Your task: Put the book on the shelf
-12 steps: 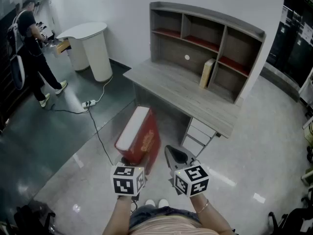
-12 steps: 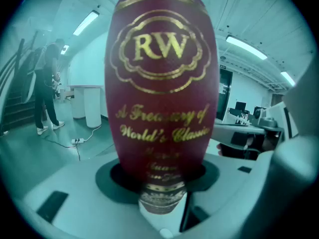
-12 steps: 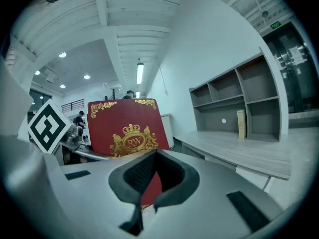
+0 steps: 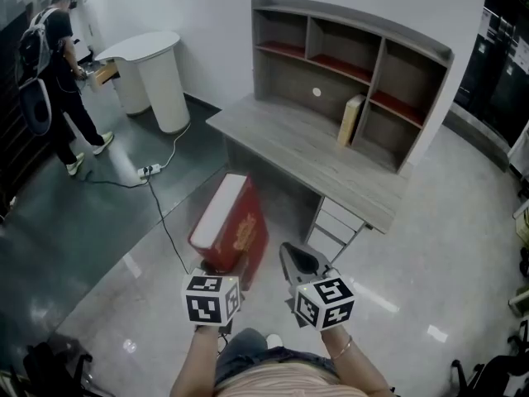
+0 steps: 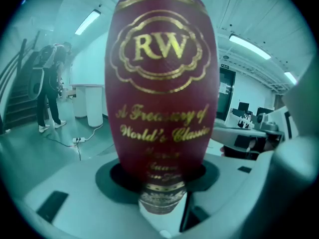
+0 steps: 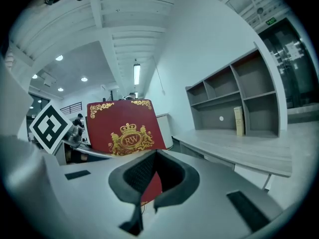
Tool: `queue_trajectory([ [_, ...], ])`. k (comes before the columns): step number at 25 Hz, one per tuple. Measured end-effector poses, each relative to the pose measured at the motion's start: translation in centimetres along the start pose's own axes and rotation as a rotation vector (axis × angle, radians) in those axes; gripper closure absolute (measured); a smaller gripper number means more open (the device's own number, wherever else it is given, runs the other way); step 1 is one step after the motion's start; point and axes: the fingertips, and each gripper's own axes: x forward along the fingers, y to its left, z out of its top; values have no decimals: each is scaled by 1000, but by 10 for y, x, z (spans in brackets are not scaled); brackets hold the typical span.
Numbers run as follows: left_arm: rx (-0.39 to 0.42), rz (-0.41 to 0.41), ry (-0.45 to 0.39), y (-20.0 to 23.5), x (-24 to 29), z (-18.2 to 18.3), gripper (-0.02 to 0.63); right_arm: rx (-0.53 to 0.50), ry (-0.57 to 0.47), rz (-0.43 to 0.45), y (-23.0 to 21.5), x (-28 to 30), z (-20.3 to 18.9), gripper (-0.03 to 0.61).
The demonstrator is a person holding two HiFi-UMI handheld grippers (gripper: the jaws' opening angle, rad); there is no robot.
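Pinched at the spine's lower end between the wide-set jaws of the left gripper [image 4: 216,270]: thick red hardback book with gold lettering [image 4: 237,228], aloft over the floor, well apart from the grey wooden shelf unit [image 4: 355,19] ahead and to the right. Long axis straight out from those jaws toward the desk, white page edge up. Right gripper [image 4: 297,261] just beside, jaws pressed together, empty.

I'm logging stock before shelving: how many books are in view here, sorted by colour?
red book: 1
tan book: 1
Total: 2
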Motion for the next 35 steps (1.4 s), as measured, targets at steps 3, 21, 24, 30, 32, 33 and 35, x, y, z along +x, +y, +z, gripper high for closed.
queue_trajectory([
  [3,2,8,-6,1,2,5,385,10,-1,15,-2,2,1,569],
  [21,18,4,-3,30,65,47,385,54,13,-19,-47,63,13,569],
  [24,12,-4,-1,44,88,58,385,54,22,-22,-56,86,17,569],
  [30,8,-33,25,77,139,83,385,64,46,-49,-80,144,28,569],
  [32,11,-41,30,88,155,96,385,66,48,-57,-87,166,35,569],
  [33,14,-47,33,94,164,102,385,68,49,-60,-91,177,39,569],
  [35,22,-57,40,105,180,113,385,72,53,-65,-96,200,45,569],
])
